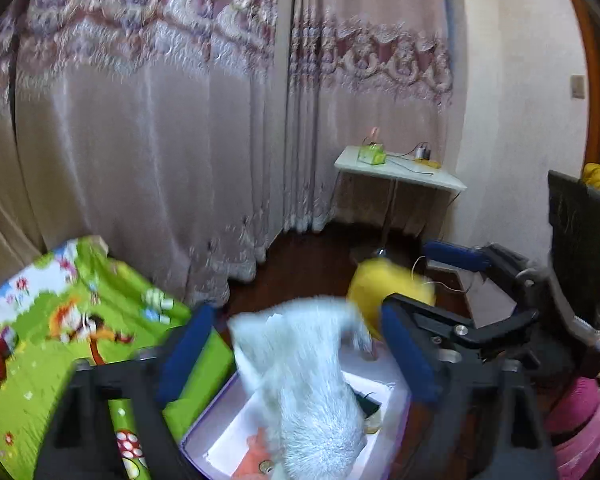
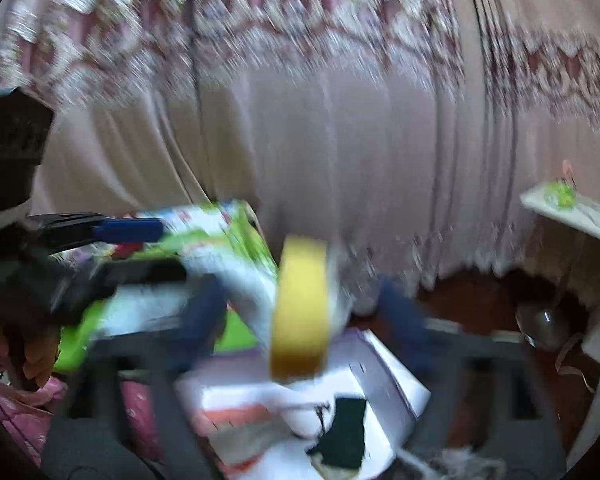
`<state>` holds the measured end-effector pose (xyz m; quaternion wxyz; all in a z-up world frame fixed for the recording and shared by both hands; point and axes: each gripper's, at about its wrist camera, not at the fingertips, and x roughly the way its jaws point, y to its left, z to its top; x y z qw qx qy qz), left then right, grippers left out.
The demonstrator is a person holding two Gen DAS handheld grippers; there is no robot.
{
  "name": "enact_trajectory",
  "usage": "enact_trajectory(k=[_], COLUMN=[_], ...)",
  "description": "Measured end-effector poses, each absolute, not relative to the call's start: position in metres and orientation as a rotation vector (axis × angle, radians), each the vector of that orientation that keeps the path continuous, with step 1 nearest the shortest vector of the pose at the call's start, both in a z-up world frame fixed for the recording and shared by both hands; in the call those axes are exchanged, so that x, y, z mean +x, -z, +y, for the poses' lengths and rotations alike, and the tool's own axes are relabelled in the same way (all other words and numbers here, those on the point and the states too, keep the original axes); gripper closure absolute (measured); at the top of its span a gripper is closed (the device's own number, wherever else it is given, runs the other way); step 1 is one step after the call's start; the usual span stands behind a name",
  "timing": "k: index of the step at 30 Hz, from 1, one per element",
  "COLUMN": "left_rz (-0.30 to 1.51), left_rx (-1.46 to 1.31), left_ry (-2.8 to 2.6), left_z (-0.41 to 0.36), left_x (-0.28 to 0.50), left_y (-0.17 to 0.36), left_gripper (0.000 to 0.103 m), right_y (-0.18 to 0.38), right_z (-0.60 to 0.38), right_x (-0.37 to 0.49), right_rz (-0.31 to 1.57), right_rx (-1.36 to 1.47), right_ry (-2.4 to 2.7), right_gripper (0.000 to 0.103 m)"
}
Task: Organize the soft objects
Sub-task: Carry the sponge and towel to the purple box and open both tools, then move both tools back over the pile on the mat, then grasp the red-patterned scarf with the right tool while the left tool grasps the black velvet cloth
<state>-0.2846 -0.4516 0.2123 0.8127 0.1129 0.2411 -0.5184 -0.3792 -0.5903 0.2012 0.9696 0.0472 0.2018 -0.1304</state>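
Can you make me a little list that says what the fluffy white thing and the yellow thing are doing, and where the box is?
fluffy white thing: between the open left gripper fingers, over the box, untouched by the pads
yellow thing: between the open right gripper fingers, above the box; too blurred to identify
box: white inside, purple rim, below both grippers, already holding orange and dark items
cartoon mat: green, left of box

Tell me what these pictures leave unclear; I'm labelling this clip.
- Left wrist view: box contents, mostly hidden by the white plush.
- Right wrist view: yellow item, too blurred to identify.
- Right wrist view: pink cloth, cut off by the left edge.
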Motion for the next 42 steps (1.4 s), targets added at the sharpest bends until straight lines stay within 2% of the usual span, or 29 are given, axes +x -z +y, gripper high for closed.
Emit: enact_trajectory(k=[4,8,16,20,26,30,38,42], left_rz=[0.615,0.664,0.822,0.830,0.816,0.829,0.797,0.784], left_rx=[0.261,0.216,0.048,-0.023,-0.150,-0.275,-0.407,-0.428], left_ry=[1.023,0.893,0.364,0.139,-0.109,-0.163,-0.115,-0.111], left_z=[-0.434,-0.373,-0.163,-0.064,0.046,0.081,0.098,0.096], left_x=[-0.256,-0.218,-0.124,-0.090,-0.047,-0.036,-0.043,-0.043], left_y=[-0.172,-0.145,-0.074,-0.051,-0.025,-0.013,-0.008,-0.010], left_gripper=[0.014,0.014,0.014,0.014,0.014,0.014,0.013,0.013], right_y=[-0.178,-0.172,-0.116,-0.066,-0.026,-0.025,-0.041,-0.024], right_z=[-0.593,-0.577,-0.466,-0.392,-0.310,-0.243,-0.083,-0.027], right_x=[-0.366,-0.337,-0.219,-0.153,-0.067,-0.010,0.082,0.121], right_rz=[0.478,0.518,0.736,0.908,0.993,0.953,0.742,0.755], right_rx=[0.146,0.193,0.201,0.179,0.186,0.120,-0.334,-0.473], right_ry=[0.233,0.140,-0.194,-0.336,-0.422,-0.534,-0.751,-0.779], right_gripper=[0.010,0.010,0.010,0.010,0.010,0.010,0.010,0.010])
